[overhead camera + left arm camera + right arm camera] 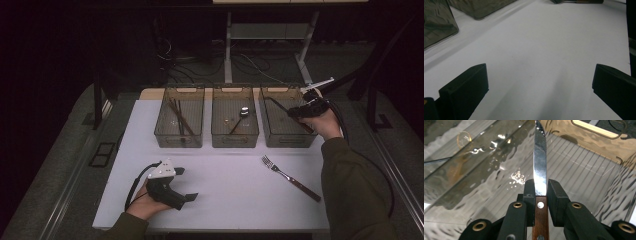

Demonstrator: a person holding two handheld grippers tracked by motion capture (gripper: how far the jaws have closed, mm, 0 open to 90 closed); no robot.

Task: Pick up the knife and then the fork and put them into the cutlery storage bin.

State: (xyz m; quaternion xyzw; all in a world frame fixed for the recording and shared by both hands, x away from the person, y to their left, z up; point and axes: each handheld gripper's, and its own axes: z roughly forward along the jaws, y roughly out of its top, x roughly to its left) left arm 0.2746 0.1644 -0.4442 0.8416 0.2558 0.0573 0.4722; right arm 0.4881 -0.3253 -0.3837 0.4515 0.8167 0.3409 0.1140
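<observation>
One steak knife point(540, 170) is being gripped by my right fingers point(530, 192) over the right-hand bin point(287, 142); held only at the bolster, it is risking pivoting and clipping the wall. Left fingers point(465, 87) are resting spread, empty.

The high view is dim, the room around the white table point(225, 200) nearly black and grainy. Glare streaks the knife blade point(540, 162) and the rippled bin wall point(486, 157), while soft shadows cross the tabletop in the left gripper view
</observation>
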